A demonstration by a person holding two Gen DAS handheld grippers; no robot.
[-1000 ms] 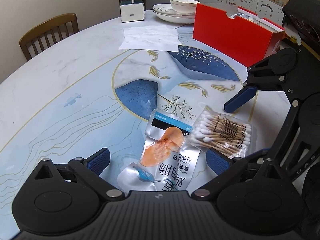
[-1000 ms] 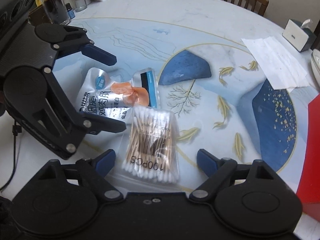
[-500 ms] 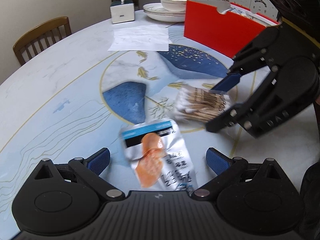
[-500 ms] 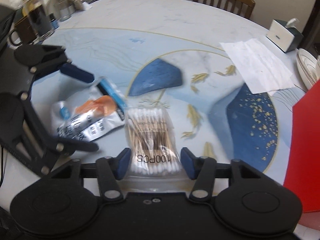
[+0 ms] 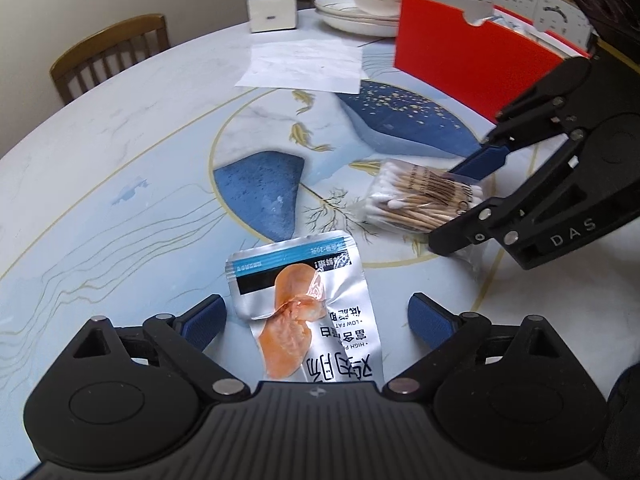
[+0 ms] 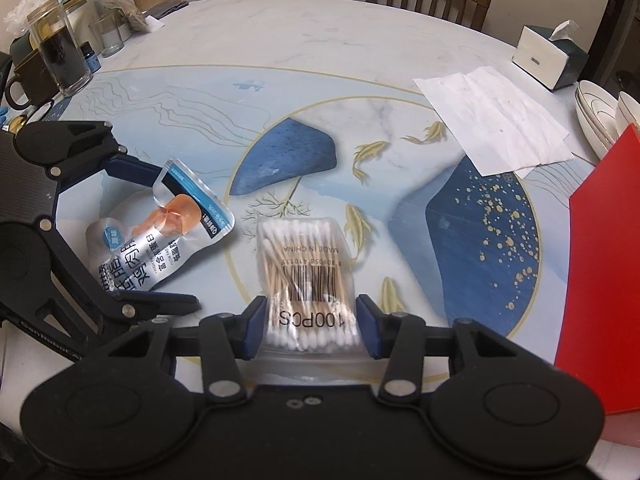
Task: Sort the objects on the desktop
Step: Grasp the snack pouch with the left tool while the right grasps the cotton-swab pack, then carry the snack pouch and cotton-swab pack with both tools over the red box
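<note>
Steeply tilted, right tongs [image 6: 308, 322] are closing on the swab pack [image 6: 306, 280]; left tongs [image 5: 316, 316] gape.

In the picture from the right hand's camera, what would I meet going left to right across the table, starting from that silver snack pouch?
Silver snack pouch → bag of cotton swabs → white sheet of paper → red box.
</note>
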